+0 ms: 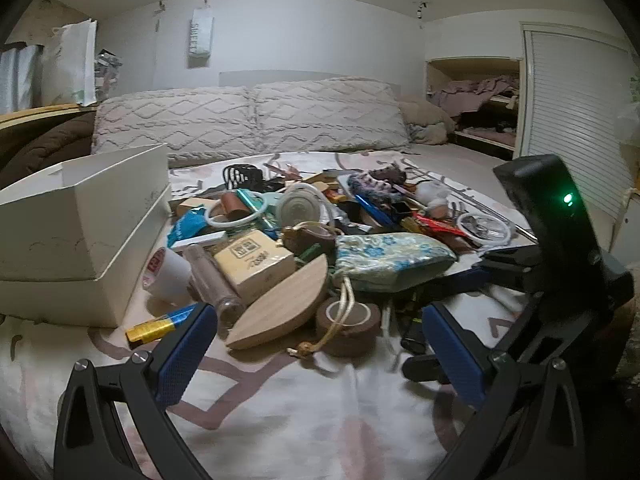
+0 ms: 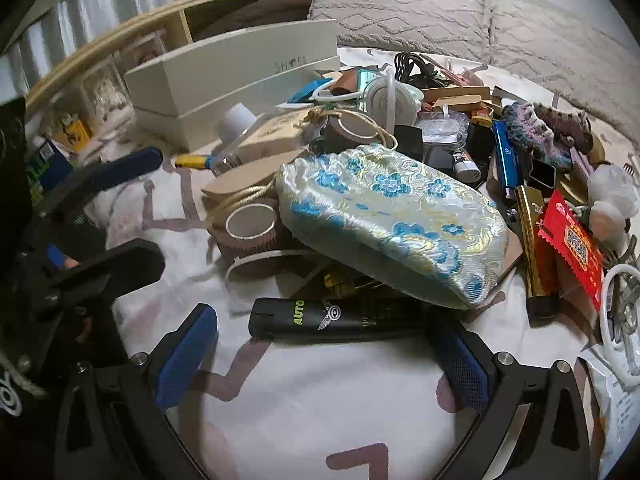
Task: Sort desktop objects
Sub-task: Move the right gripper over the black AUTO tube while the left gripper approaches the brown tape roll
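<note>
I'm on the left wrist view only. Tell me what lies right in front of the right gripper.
Observer: A black lighter marked AUTO lies crosswise just ahead of the open right gripper.
Operator: Report whether the fingers touch it.
Observer: The right-hand finger looks at or very near its end; the left-hand one stands clear.
Operator: Say what hangs over it.
Observer: The floral pouch lies just behind it and looks to overlap its far edge.

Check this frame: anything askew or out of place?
The objects lie in one jumbled heap on the bedsheet, not a desk. The brocade pouch sits tilted atop others; the white box looks empty so far.
</note>
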A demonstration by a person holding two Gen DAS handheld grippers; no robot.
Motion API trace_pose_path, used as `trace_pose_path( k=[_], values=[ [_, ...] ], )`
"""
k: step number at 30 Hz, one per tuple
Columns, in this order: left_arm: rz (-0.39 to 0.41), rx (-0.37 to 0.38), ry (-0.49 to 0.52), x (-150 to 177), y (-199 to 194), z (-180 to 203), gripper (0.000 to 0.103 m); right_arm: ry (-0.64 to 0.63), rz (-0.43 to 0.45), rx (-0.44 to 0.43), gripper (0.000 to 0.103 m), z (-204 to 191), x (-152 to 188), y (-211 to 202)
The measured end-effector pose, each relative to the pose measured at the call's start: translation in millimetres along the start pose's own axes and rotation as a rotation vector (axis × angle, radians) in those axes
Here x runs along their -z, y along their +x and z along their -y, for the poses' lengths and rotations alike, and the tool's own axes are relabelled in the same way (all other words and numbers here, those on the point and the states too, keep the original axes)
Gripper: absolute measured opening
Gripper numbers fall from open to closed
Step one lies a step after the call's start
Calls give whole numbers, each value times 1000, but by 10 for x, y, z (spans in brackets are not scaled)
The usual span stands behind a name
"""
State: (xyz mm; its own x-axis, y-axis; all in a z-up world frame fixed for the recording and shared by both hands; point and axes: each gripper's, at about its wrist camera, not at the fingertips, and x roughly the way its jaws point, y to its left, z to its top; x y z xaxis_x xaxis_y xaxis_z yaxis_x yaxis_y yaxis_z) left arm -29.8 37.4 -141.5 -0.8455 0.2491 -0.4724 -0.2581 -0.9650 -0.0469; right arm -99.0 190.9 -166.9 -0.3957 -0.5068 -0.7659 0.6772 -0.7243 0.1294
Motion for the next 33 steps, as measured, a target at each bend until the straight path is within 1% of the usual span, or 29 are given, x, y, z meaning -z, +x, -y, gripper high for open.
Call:
trace_pose_path(
  k=[3,6,8,11,12,16,19,23,25,33],
  values=[
    [-19,37,-26,-6,12,-21,103,-4,-3,9,103,-8,-2,24],
    [-71,102,-74,10,67,-67,103,21,9,-1,103,26,1,12],
    [-99,132,-104,34,98,-94,103,34,15,-4,103,48,6,8],
    [-119,171,-118,58,108,-90,99,32,18,7,103,33,8,6],
    [-132,200,-128,63,120,-87,97,26,18,17,103,19,12,6],
    [-196,315,-187,97,180,-87,96,-7,4,62,103,-44,19,32],
    [-228,364,-212,102,219,-85,96,-20,-8,74,103,-58,20,48],
    [-273,451,-257,104,262,-82,96,-23,-10,77,103,-53,20,45],
    [-281,458,-264,101,278,-76,96,-22,-12,75,103,-50,23,46],
    [-277,372,-296,33,403,-166,96,-27,-21,83,103,-64,20,57]
  ],
)
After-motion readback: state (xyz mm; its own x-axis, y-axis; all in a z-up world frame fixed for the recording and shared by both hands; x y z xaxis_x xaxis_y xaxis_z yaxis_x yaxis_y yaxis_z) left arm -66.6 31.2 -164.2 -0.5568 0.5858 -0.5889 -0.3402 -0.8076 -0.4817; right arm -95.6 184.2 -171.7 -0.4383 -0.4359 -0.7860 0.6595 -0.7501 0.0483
